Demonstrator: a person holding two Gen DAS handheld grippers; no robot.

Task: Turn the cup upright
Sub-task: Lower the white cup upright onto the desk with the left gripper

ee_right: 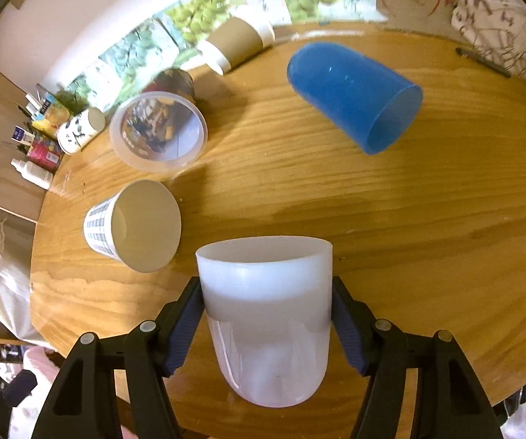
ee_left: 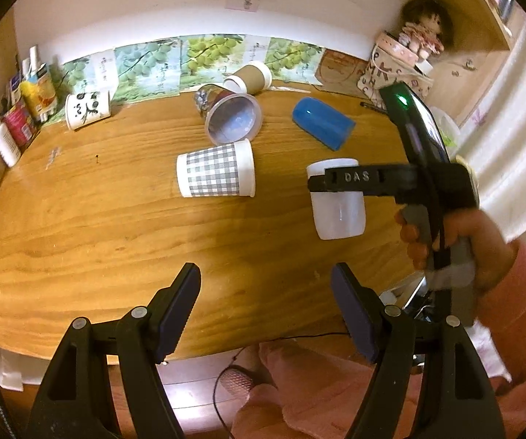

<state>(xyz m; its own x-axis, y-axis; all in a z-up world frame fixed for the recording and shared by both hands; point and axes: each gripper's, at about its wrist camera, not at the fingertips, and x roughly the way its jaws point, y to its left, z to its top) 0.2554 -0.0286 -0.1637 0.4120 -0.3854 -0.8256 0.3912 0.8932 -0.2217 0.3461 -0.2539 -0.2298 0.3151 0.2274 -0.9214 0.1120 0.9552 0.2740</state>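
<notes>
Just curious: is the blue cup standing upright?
No, the blue cup lies on its side on the table, its open mouth facing sideways.

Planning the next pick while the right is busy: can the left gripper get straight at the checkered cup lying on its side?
Probably yes. The left gripper is open and empty, and only bare wooden table lies between it and the checkered cup. The right gripper, holding the white cup, sits off to the side.

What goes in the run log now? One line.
right hand-held gripper: shut on white cup, upright | left hand-held gripper: open, idle
</notes>
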